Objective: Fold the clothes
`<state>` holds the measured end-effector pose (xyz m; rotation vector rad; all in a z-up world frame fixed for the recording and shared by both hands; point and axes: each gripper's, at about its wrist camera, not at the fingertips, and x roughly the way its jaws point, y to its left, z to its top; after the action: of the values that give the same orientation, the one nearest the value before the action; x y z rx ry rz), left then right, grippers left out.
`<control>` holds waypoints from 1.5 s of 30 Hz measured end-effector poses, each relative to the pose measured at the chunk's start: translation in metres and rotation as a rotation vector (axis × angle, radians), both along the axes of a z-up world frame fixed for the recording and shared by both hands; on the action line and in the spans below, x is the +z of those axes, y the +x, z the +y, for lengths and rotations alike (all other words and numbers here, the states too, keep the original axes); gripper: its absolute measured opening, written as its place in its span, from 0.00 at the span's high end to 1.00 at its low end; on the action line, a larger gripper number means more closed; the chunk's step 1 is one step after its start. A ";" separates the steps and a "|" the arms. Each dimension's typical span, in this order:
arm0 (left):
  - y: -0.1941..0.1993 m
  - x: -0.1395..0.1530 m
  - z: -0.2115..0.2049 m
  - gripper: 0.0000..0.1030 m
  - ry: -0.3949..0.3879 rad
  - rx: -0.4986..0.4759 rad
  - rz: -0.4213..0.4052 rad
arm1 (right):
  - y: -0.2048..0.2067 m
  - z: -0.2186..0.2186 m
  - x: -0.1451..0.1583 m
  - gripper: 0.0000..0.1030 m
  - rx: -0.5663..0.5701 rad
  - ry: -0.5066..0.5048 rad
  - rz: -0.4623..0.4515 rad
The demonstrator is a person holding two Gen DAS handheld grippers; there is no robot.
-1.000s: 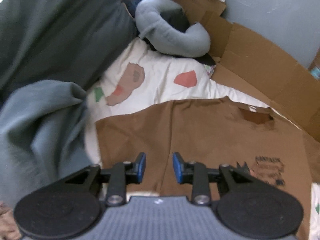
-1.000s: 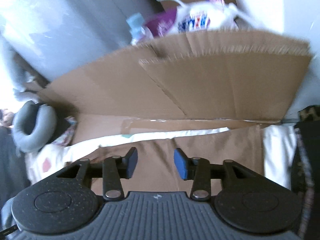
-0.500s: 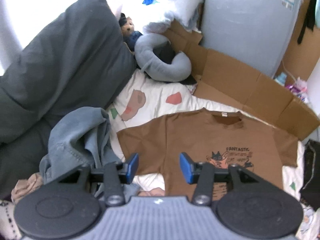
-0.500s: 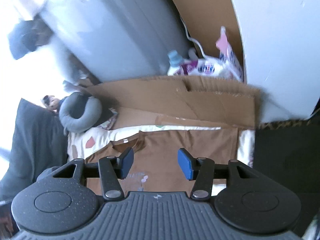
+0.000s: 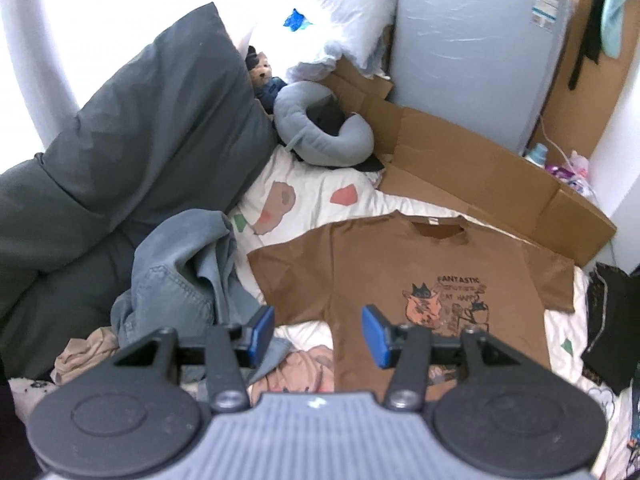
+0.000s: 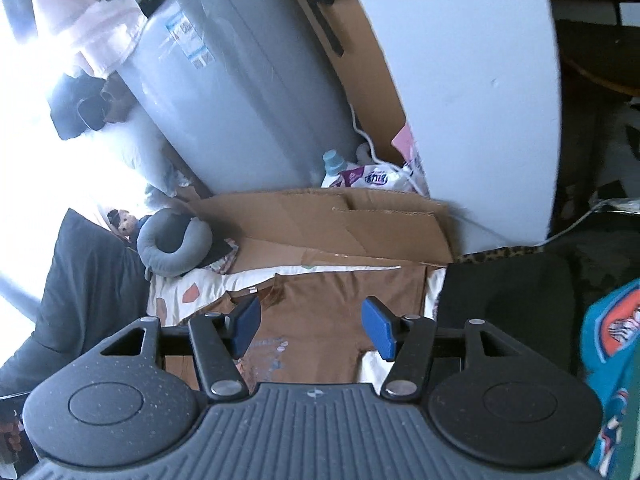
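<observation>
A brown T-shirt [image 5: 384, 264] with a cat print lies flat, front up, on the white patterned sheet [image 5: 316, 196]; its collar points to the far side. My left gripper [image 5: 318, 330] hangs open above the shirt's near left part, holding nothing. In the right wrist view the same brown T-shirt [image 6: 332, 312] shows below my right gripper [image 6: 310, 326], which is also open and empty, well above the cloth. A crumpled blue denim garment [image 5: 180, 272] lies left of the shirt.
A dark grey duvet [image 5: 132, 152] fills the left. A grey neck pillow [image 5: 320, 136] and a flattened cardboard box [image 5: 472, 176] border the far side. A black garment [image 5: 612, 320] lies at the right, and a teal printed garment [image 6: 612, 360] at the right wrist view's edge.
Both grippers have risen and pulled back from the shirt, so the whole shirt now shows. Their jaws have spread wider apart. The shirt lies still.
</observation>
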<state>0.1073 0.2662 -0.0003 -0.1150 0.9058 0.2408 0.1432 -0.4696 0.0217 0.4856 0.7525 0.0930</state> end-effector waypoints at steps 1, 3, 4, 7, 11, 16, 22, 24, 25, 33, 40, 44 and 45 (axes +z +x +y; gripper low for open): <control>-0.004 0.002 -0.003 0.49 0.005 -0.008 0.000 | -0.009 -0.002 0.003 0.38 -0.001 -0.001 -0.006; -0.013 0.005 -0.009 0.48 0.002 -0.017 -0.003 | -0.024 -0.005 0.006 0.38 -0.001 -0.003 -0.017; -0.018 0.005 -0.013 0.48 -0.002 -0.024 -0.002 | -0.031 -0.006 0.007 0.38 0.001 -0.005 -0.022; -0.030 0.006 -0.023 0.48 -0.005 -0.058 -0.001 | -0.049 -0.007 0.007 0.38 0.006 -0.018 -0.037; -0.045 0.007 -0.033 0.48 -0.017 -0.083 -0.017 | -0.072 -0.009 0.006 0.37 0.012 -0.035 -0.057; -0.060 0.006 -0.039 0.48 -0.001 -0.098 -0.014 | -0.095 -0.011 -0.006 0.37 0.036 -0.049 -0.073; -0.082 0.004 -0.030 0.47 -0.056 -0.018 -0.046 | -0.116 -0.010 -0.028 0.37 0.033 -0.050 -0.078; -0.090 0.000 -0.022 0.47 -0.107 0.034 -0.060 | -0.122 -0.007 -0.034 0.37 0.047 -0.064 -0.076; -0.092 -0.003 -0.020 0.46 -0.114 0.052 -0.059 | -0.124 -0.006 -0.036 0.37 0.054 -0.071 -0.078; -0.104 -0.033 -0.009 0.46 -0.117 0.118 -0.027 | -0.144 0.001 -0.066 0.37 0.047 -0.058 -0.095; -0.118 -0.067 -0.008 0.46 -0.149 0.230 -0.030 | -0.154 0.007 -0.103 0.37 0.050 -0.012 -0.064; -0.122 -0.088 -0.008 0.46 -0.160 0.252 -0.014 | -0.156 0.011 -0.122 0.37 0.055 -0.006 -0.042; -0.123 -0.094 -0.007 0.46 -0.164 0.259 -0.009 | -0.156 0.013 -0.127 0.37 0.057 -0.008 -0.035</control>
<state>-0.0159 0.2593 -0.0941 -0.3858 0.9003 0.4058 -0.0131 -0.4568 -0.1052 0.4538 0.7324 0.1507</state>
